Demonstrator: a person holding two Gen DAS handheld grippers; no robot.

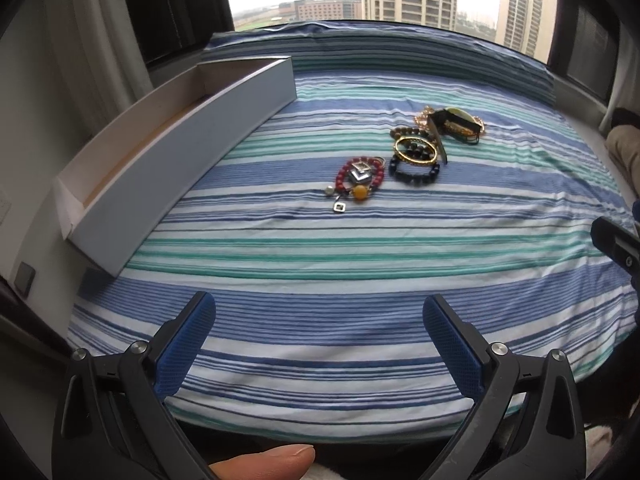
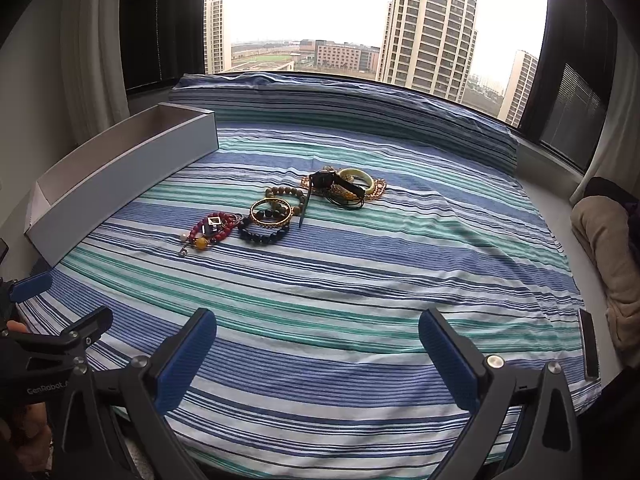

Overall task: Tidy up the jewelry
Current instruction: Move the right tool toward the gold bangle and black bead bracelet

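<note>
A pile of jewelry lies mid-cloth: a red bead bracelet (image 1: 360, 178) (image 2: 212, 227) with an amber bead and silver charms, a dark bead bracelet (image 1: 414, 170) (image 2: 262, 232), a gold bangle (image 1: 416, 151) (image 2: 271, 211), brown beads (image 2: 282, 193), a black watch (image 1: 452, 120) (image 2: 334, 182) and a pale jade bangle (image 2: 360, 180). A long empty white box (image 1: 176, 152) (image 2: 120, 184) lies at the left. My left gripper (image 1: 318, 312) and right gripper (image 2: 318, 326) are open and empty, hovering near the front edge, well short of the jewelry.
Everything rests on a blue, white and green striped cloth (image 1: 320, 264) (image 2: 360, 280) on a window ledge. A phone (image 2: 589, 344) lies at the cloth's right edge beside a tan cushion (image 2: 604, 248). The left gripper shows at the right view's left edge (image 2: 60, 320).
</note>
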